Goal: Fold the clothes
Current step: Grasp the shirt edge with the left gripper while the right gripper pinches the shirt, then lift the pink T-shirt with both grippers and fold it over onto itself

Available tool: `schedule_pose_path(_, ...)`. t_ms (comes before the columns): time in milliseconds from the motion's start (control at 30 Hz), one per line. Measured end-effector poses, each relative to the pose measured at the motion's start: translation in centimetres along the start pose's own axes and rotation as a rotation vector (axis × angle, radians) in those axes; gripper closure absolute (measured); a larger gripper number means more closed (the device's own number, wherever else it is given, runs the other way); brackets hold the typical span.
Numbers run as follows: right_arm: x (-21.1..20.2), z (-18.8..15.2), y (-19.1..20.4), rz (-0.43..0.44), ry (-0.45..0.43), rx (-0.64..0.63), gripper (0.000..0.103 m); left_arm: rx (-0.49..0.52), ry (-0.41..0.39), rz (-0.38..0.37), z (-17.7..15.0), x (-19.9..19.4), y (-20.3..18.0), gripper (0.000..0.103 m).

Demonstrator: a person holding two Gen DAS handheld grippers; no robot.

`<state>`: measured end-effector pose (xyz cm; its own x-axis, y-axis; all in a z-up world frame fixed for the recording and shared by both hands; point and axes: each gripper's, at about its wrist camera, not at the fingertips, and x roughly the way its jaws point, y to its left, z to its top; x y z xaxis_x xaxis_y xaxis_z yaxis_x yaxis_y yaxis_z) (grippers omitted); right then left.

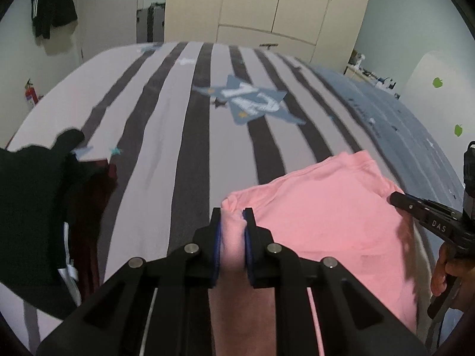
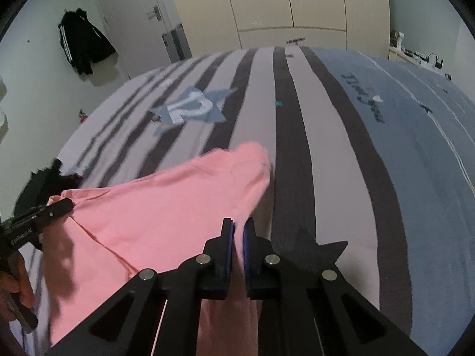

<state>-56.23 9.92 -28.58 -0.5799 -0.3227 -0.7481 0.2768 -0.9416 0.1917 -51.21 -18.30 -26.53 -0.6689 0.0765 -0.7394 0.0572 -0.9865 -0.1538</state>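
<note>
A wide bed with a grey-and-dark striped cover [image 1: 166,112] fills the room, a blue band [image 2: 409,136] running along its right edge. Beyond its far edge stands a cream wardrobe with tall panelled doors [image 1: 267,3]. A black jacket with white stripes [image 2: 81,44] hangs on the pale wall, left of a white door [image 2: 133,9]. Green apple stickers [image 1: 438,82] dot the right wall.

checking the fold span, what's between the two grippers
Only the pink shirt, stretched from the left gripper to the right gripper; both wrist views show it.

Left gripper [image 1: 232,216], right gripper [image 2: 238,227] clamped, tilted down.
</note>
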Motion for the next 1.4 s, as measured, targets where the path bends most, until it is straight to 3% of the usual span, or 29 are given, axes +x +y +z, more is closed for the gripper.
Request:
schedule_pose_path(267,-7.2,-1.0,0.7,0.068,-0.078,0.003,0.098,-0.018,-0.087,-0.035,-1.1,-7.8,-0.8,0.092)
schedule_pose_path(567,-16.7,-8.2,1.2,0.159,-0.081,-0.032,0.098,-0.048,-0.116,-0.029,-8.6,-18.7,-2.4,0.092)
schedule_pose_path(833,-23.2,-19.1,2.1,0.224,0.076,-0.037,0.098,-0.12,0.023,-0.015,-20.4,-25.4,-2.8,0.092)
schedule_pose_path(1000,-24.4,-24.9,3.1,0.228,0.188,-0.072,0.098,-0.121,0.139,-0.017,-26.3,-25.7,-2.8,0.092)
schedule_pose_path(1200,-23.8,-29.0,3.1,0.226,0.289,-0.05,0.097,-0.102,0.217,-0.045,-28.8,-25.6,-2.4,0.091)
schedule_pose_path(1400,-25.5,-29.3,4.1,0.211,0.254,-0.062,0.097,-0.057,0.214,-0.05,-29.7,-26.8,-2.6,0.092)
